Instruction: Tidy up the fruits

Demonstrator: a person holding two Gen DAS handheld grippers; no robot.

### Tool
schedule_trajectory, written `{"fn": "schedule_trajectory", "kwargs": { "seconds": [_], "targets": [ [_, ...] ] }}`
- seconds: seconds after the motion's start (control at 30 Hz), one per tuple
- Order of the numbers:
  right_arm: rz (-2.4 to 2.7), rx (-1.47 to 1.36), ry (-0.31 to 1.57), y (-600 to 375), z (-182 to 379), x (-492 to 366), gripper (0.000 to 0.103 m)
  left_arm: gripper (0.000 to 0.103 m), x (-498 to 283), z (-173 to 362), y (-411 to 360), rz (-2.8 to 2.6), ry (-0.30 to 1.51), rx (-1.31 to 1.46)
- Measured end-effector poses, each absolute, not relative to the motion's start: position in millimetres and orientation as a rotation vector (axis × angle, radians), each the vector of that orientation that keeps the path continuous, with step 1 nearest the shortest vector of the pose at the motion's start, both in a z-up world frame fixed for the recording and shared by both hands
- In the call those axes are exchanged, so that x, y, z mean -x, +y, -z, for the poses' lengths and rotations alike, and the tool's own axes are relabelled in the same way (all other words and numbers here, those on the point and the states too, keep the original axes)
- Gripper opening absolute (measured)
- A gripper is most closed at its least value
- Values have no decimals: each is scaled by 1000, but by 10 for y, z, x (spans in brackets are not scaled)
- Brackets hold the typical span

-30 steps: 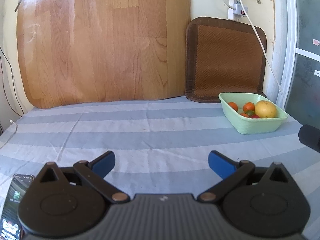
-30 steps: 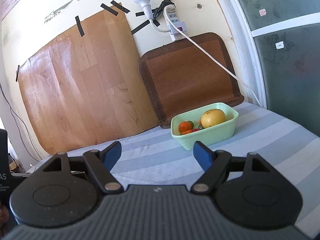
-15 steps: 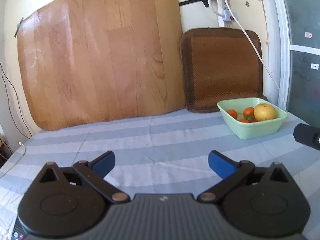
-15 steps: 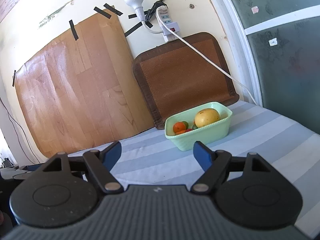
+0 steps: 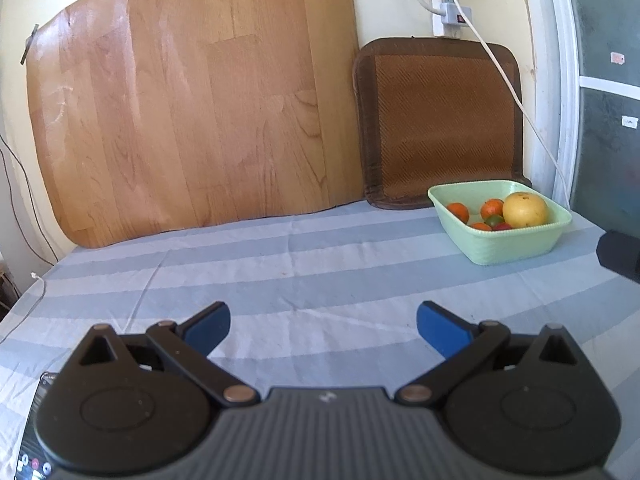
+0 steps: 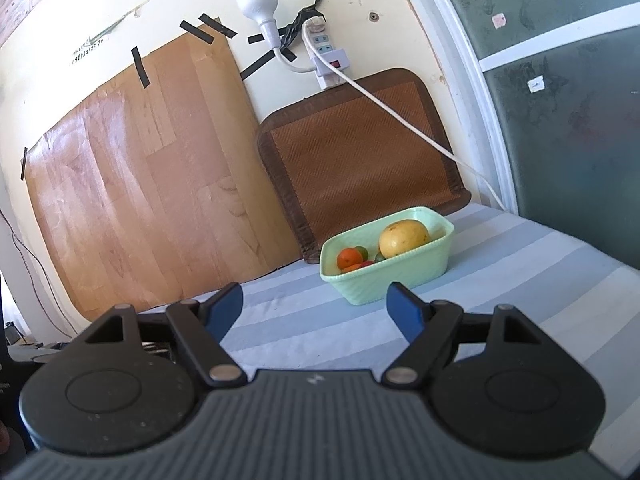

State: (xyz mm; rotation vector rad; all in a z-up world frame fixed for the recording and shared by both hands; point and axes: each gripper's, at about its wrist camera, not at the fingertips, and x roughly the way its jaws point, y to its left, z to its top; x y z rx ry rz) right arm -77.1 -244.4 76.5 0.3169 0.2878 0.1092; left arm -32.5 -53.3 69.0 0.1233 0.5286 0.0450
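Observation:
A pale green basket (image 5: pixel 508 246) stands at the far right of the striped table and shows in the right wrist view (image 6: pixel 396 280) too. It holds a large yellow fruit (image 5: pixel 525 210), small oranges (image 5: pixel 458 211) and a green and a red fruit. In the right wrist view the yellow fruit (image 6: pixel 404 237) and an orange (image 6: pixel 349 258) show over the rim. My left gripper (image 5: pixel 323 328) is open and empty, well short of the basket. My right gripper (image 6: pixel 315 307) is open and empty, just in front of the basket.
A wood-grain board (image 5: pixel 192 112) and a brown woven mat (image 5: pixel 438 124) lean on the back wall. A white cable (image 5: pixel 516 96) hangs from a power strip to the right. A phone (image 5: pixel 34 432) lies at the near left. A dark glass door (image 6: pixel 568 112) stands on the right.
Both views have tilted up and shifted; the basket sits slightly lower in the left view and closer to centre in the right view. Both grippers stay open and empty.

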Motion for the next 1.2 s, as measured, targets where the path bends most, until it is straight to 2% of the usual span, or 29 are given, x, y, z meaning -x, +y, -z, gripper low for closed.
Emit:
{"fn": "schedule_trajectory", "kwargs": {
  "seconds": [0.57,1.2],
  "targets": [
    [-97,-332,284,-2498,-747,756,81,103,280,-610,-591,-47,565,-156],
    [-76,-351,252,-2598,-776,788,81,103,326,-689,-669,-111,475,-254]
  ]
}}
